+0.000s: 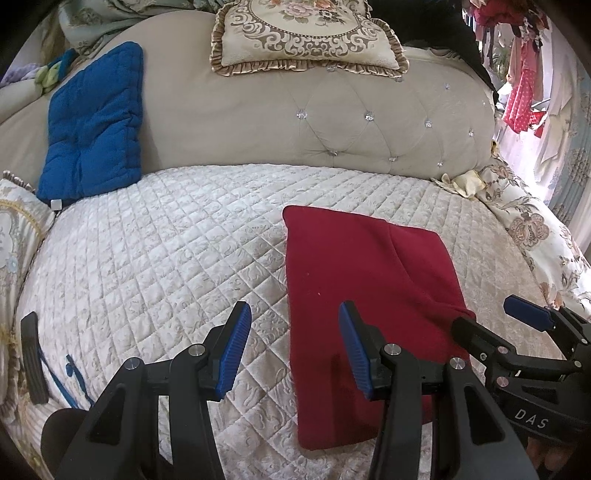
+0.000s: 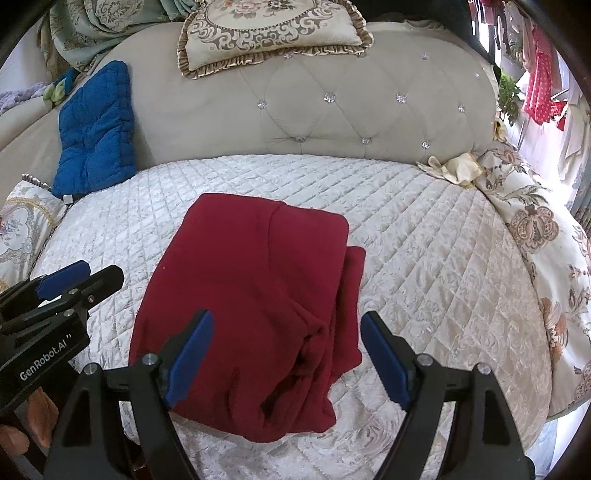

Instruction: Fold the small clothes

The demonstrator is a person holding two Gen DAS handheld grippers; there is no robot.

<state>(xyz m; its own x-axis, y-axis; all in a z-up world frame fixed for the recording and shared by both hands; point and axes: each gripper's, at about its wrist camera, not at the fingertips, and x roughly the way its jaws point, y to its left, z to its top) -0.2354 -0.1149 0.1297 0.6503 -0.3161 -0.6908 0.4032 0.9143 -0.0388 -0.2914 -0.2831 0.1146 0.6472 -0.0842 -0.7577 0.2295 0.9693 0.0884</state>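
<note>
- The left gripper is seen nearest the left wrist camera; its jaws are held wide apart, with nothing between the blue pads.
- One left pad is placed over the white quilted bedspread; the other is placed over the near left part of the red garment.
- The right gripper is seen nearest the right wrist camera, its jaws likewise spread wide and nothing clasped.
- The near end of the red garment is framed between the right pads; whether cloth is touched by them cannot be told.
- The red garment is found folded into a rough rectangle, laid flat on the bedspread toward its near middle.
- Layered edges and bunched folds are shown along the garment's right side and near corner in the right wrist view.
- In the left wrist view the right gripper is seen at the garment's near right corner, with one black finger lying on or just over the cloth.
- In the right wrist view the left gripper is seen just left of the garment, over the bedspread.
- A tufted beige headboard is seen behind the bedspread.
- A blue quilted cushion is leaned against the headboard at the left.
- An ornate ruffled pillow is set on top of the headboard.
- A floral cover is draped along the bed's right edge.
</note>
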